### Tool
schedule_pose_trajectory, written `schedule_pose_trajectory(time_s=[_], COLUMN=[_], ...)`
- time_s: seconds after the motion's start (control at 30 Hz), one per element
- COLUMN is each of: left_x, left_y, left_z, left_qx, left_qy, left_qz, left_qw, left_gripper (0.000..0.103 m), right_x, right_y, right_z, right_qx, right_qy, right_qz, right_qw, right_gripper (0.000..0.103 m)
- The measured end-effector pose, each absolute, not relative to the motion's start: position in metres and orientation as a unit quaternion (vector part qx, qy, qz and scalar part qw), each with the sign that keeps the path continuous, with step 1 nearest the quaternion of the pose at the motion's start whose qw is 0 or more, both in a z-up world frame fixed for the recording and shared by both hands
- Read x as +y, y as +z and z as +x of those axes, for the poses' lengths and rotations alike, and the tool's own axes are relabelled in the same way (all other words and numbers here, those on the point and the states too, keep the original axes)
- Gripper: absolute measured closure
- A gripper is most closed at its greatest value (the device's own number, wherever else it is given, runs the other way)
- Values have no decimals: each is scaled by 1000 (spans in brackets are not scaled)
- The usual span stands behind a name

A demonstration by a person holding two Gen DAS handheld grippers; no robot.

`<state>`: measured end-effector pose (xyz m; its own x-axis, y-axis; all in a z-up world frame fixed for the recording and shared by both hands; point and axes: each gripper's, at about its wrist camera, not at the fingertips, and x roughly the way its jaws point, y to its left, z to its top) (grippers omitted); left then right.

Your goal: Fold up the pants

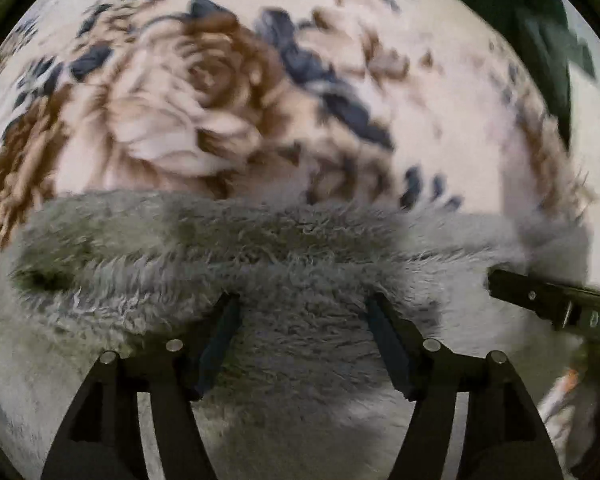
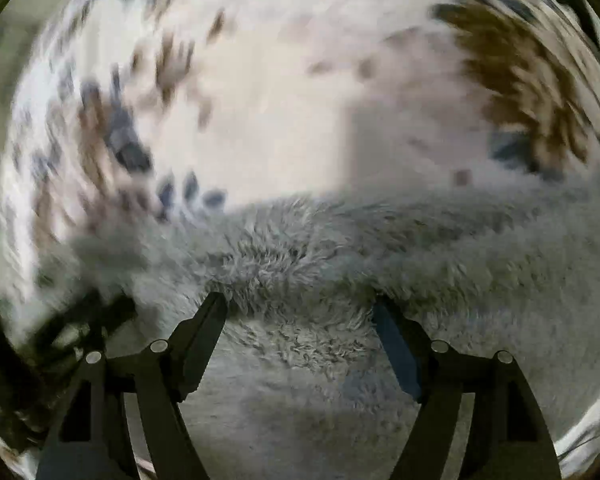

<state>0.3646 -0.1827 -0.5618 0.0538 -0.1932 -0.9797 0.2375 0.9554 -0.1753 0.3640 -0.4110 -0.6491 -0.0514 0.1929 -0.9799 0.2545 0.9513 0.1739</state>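
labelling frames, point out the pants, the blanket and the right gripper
pants (image 1: 284, 256): left wrist view, fuzzy grey folded edge
blanket (image 1: 172, 92): left wrist view, brown rose print
right gripper (image 2: 300, 312): right wrist view, between its fingertips

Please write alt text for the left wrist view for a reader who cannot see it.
The left hand-held gripper points down with open jaws over fluffy grey pants lying on a floral blanket. The right hand-held gripper's finger enters from the right edge.

Home setting suggested, probably bedroom: soft surface covered by plush floral blanket (image 1: 204, 92), brown roses and blue-grey leaves printed on cream pile. Grey fleece pants (image 1: 284, 264) laid on it.
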Motion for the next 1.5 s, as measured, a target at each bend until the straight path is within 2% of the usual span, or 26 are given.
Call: schedule_pose_trajectory(time_s=[0.03,0.07,0.1,0.13,0.27,0.57,0.67,0.7,0.73,0.77,0.8,0.83,0.87,0.9,1.07,1.23,1.37,1.4,1.43,1.47,1.5], left_x=[-187,-189,-191,-192,-189,-177,-174,-172,-171,-169,-169,-167,-167,-167,-173,-174,-168,-168,-168,-170,-172], left_y=[-564,-562,-556,-551,-533,-505,-502,-503,-505,-506,-507,-508,-509,-509,-519,-553,-564,-564,-564,-564,-564], left_z=[363,363,362,362,364,393,395,394,393,391,387,381,376,367,325,292,278,277,276,277,277], left_qx=[659,647,634,624,599,572,581,591,599,607,616,626,634,642,681,732,736,735,735,736,739], left_qy=[-154,-158,-167,-173,-179,-168,-157,-149,-146,-145,-141,-140,-143,-146,-167,-148,-140,-141,-139,-138,-136], left_qz=[35,44,48,49,46,27,9,-1,-10,-20,-32,-45,-52,-61,-83,-96,-101,-98,-97,-96,-92], left_qw=[736,744,754,760,779,803,799,793,788,781,774,766,759,750,708,658,655,656,656,656,654], left_gripper=[56,68,84,92,101,101,99,98,97,88,73,62,37,26,25,25,26,26,26,26,26], right_x=[-404,-400,-400,-402,-413,-425,-411,-407,-411,-417,-426,-437,-449,-470,-581,-680,-702,-701,-698,-697,-696], right_y=[-652,-652,-651,-647,-626,-586,-608,-623,-632,-635,-632,-625,-617,-603,-572,-585,-593,-597,-601,-605,-605], right_z=[363,361,360,358,350,357,379,386,387,384,378,368,358,338,231,142,132,137,142,145,148], right_qx=[723,719,715,709,678,628,654,673,685,687,679,667,657,637,575,524,507,513,522,537,547], right_qy=[-29,-39,-46,-52,-75,-107,-93,-82,-74,-67,-64,-66,-70,-86,-235,-330,-315,-310,-303,-304,-322], right_qz=[120,93,84,85,109,133,136,150,167,187,207,226,241,266,367,461,457,444,430,415,395], right_qw=[680,687,693,698,723,759,738,719,705,699,702,707,711,719,692,635,659,666,671,668,665], right_gripper=[43,55,82,92,96,98,97,93,82,76,61,42,37,36,36,36,38,52,86,96,95])
